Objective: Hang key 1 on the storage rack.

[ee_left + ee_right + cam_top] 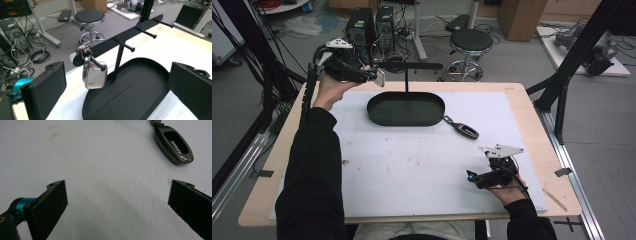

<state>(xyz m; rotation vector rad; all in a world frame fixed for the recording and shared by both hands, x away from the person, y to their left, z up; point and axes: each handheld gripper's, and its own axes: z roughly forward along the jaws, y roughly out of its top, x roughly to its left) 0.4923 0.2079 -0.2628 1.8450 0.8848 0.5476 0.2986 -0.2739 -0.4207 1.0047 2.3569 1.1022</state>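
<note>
Where the silver key fob (pixel 94 76) hangs by its ring from the endmost peg of the black stand (pixel 120 42), it dangles just over the near end of the stand's oval tray (pixel 140 100); in the high view the fob is small and half masked by the left gripper (pixel 374 76). That gripper stands just beside the stand's left end with jaws spread wide, the fob in front of them and clear of both pads. A second, dark key fob (pixel 467 131) lies flat on the white mat (pixel 412 170) just off the tray's right end; in the right gripper view its upper end is cut off by the frame. Well apart from the stand, near the mat's front right corner, the right gripper (pixel 473 176) rests low with jaws wide and nothing between them. Beyond the wooden table (pixel 532 105) stand a round stool (pixel 470 41), computer towers (pixel 360 27) and loose cables on a grey floor.
</note>
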